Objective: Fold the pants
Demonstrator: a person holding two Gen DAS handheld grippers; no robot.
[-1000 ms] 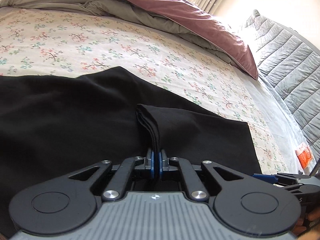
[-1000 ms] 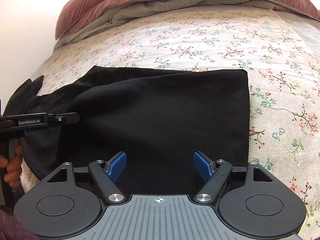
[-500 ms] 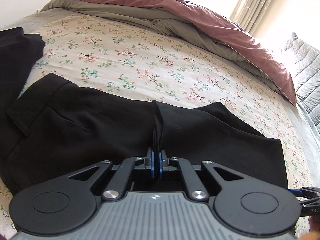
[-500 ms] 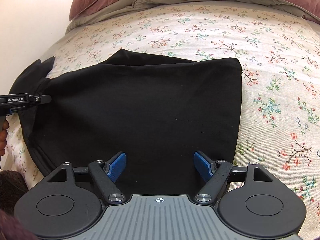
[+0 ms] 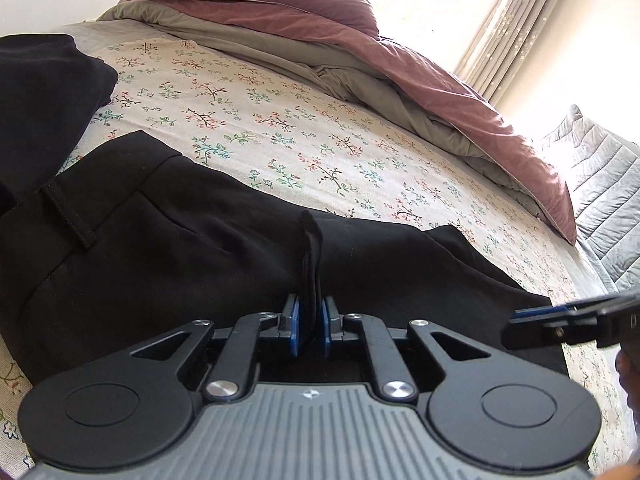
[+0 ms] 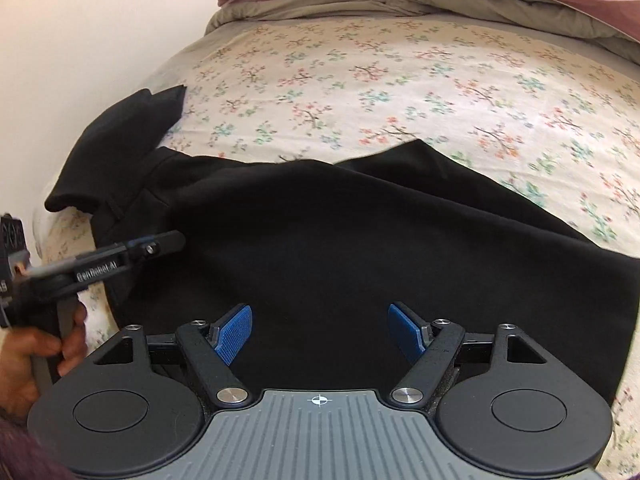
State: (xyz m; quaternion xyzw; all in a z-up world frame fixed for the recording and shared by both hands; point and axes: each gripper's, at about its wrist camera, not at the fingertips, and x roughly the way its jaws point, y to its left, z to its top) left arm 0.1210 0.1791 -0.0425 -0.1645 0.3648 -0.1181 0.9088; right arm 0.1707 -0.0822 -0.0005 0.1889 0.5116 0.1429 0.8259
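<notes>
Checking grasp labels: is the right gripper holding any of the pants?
No. In the right wrist view the right gripper has its blue pads spread wide, with the black pants lying flat beyond them.

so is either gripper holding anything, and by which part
Nothing gripped, it seems. The jaws of the left gripper have just been opening; an upright fold of the pants stands between them, pads apparently clear of it. The right gripper is open and empty.
</notes>
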